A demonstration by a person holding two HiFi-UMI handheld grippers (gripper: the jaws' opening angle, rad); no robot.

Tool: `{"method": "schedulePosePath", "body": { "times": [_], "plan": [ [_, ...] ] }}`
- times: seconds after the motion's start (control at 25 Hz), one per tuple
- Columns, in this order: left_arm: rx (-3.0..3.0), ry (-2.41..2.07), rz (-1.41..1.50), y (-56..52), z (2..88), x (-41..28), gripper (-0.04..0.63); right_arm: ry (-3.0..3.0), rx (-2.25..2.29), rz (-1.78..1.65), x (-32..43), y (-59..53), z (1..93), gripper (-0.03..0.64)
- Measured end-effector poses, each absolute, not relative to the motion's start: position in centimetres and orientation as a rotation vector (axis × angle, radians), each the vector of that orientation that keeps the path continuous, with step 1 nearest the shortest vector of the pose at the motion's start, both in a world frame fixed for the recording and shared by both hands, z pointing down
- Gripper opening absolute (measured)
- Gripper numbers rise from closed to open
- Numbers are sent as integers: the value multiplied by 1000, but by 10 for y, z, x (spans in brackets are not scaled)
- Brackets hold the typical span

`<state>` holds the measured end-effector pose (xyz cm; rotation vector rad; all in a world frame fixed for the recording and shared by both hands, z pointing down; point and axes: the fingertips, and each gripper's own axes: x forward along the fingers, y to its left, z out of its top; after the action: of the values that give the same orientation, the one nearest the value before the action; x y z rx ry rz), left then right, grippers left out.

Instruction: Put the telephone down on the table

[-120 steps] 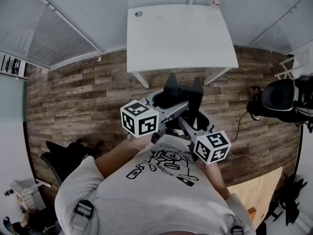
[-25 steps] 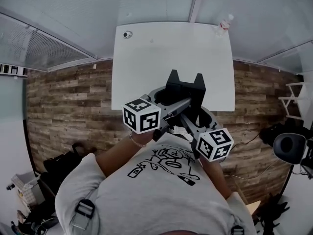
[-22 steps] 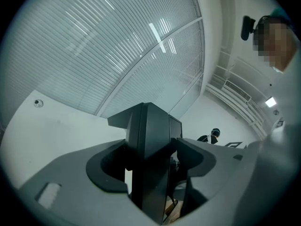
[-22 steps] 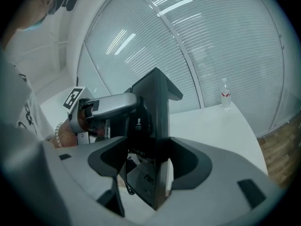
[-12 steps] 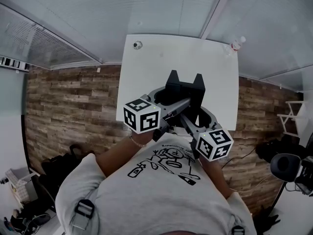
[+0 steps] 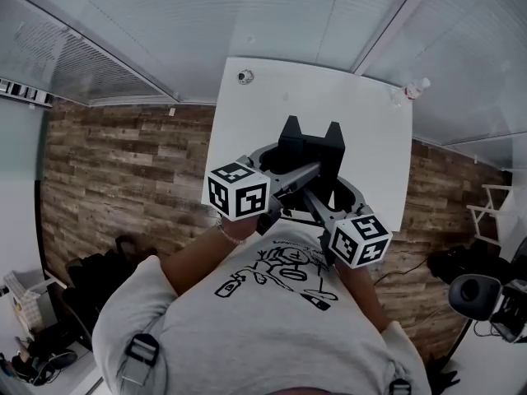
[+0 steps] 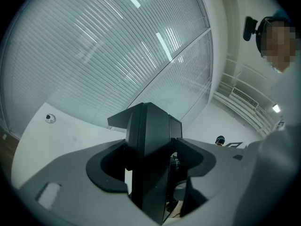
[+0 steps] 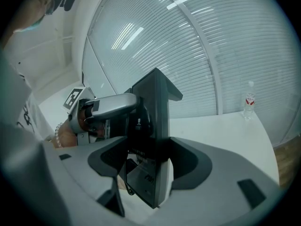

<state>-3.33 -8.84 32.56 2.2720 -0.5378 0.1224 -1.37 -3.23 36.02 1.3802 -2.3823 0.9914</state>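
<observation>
A black telephone (image 6: 309, 149) hangs between my two grippers, in front of my chest and above the near edge of the white table (image 6: 247, 138). My left gripper (image 6: 303, 173) reaches in from the left and my right gripper (image 6: 319, 201) from the right; their arms cross under it. In the left gripper view the telephone (image 7: 150, 149) stands upright between the jaws. The right gripper view shows the telephone (image 8: 151, 135) the same way, with a printed label low down and the left gripper (image 8: 101, 109) against its far side. Both grippers look shut on it.
A small round object (image 6: 244, 76) lies at the table's far left corner and a water bottle (image 6: 416, 89) stands at its far right. Blinds behind glass close off the back. Wood floor flanks the table; a chair (image 6: 473, 293) is lower right, dark bags (image 6: 90, 278) lower left.
The table has drawn nearer, and the telephone and grippers now hang over its near edge. The hold on the telephone looks the same.
</observation>
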Motion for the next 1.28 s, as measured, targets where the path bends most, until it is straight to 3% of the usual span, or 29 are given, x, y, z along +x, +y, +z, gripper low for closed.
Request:
{"method": "schedulePosePath", "body": {
  "times": [1.28],
  "plan": [
    [2237,-565,146,-90,338,46,321,-2373,1329,1056,66,-34,371,267]
  ]
}}
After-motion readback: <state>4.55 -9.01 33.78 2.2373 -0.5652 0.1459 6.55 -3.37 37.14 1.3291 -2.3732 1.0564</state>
